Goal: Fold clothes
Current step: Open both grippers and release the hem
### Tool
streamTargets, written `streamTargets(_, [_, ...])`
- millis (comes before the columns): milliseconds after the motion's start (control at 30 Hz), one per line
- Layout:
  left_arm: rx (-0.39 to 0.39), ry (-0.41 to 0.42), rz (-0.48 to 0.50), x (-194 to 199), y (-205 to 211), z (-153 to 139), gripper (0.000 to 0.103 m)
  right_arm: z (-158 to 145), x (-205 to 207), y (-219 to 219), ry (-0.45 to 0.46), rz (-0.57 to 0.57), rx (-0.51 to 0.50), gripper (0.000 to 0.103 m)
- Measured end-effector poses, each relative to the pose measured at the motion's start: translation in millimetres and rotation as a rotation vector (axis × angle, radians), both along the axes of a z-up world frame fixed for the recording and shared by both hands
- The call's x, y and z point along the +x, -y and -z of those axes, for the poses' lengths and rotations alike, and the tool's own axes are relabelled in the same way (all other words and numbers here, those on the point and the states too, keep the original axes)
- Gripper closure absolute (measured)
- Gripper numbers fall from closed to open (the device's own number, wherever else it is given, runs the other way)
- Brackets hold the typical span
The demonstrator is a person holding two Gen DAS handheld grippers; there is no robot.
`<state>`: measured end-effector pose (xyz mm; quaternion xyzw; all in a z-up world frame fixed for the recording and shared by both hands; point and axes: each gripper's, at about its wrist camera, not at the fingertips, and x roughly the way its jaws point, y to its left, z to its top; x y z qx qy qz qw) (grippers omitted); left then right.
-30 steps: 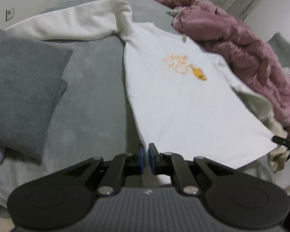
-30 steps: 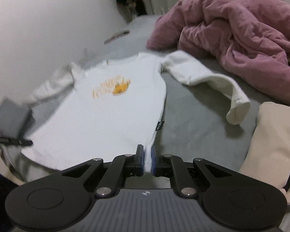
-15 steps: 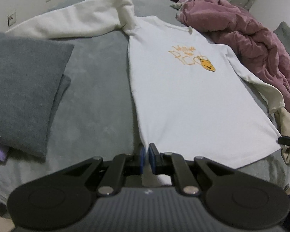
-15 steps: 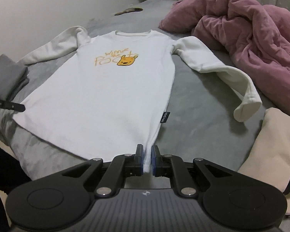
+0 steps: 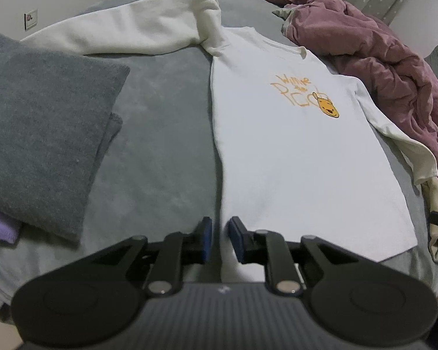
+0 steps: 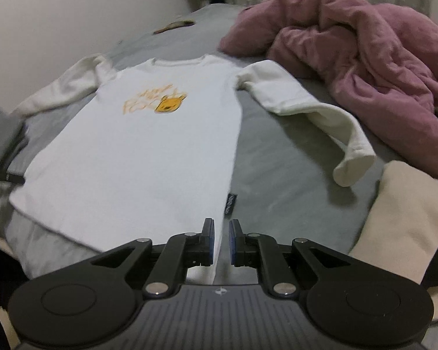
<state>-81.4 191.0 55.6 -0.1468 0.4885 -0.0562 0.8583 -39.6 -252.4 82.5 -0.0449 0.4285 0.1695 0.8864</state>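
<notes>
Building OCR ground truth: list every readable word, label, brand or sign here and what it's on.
"Winnie the Pooh": orange hand-drawn lettering beside a bear face on the chest of the white shirt; the word shapes are loose, so this is a best reading.
Small black side-seam tag on the shirt: white lettering, too small to read.
Wall plate: a small mark, too blurred to read.
Logo on each tool's body: a symbol, no text.

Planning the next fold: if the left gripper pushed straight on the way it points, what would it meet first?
Probably the white long-sleeved shirt: the left gripper has just been opening around its bottom hem corner, pads apart. Straight ahead lies the shirt's side edge on the grey bed cover; depth is uncertain.
</notes>
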Motion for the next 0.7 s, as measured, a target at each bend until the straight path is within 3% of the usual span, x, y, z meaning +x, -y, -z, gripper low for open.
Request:
streamTargets(233, [-0.084,-0.036,-0.002,1,-7,7,0.082,10,5,-6,-0.042,-0.016,-0.001,0.091])
streamTargets(400, [-0.074,-0.017,0.051,0,1,8,0.062,18,4,-8,-0.082,-0.04,0.033,0.078])
streamTargets(700, [-0.078,-0.006,0.014,-9,-4,6,0.065,25,-1,-2,-0.116,-0.023,0.031,0.077])
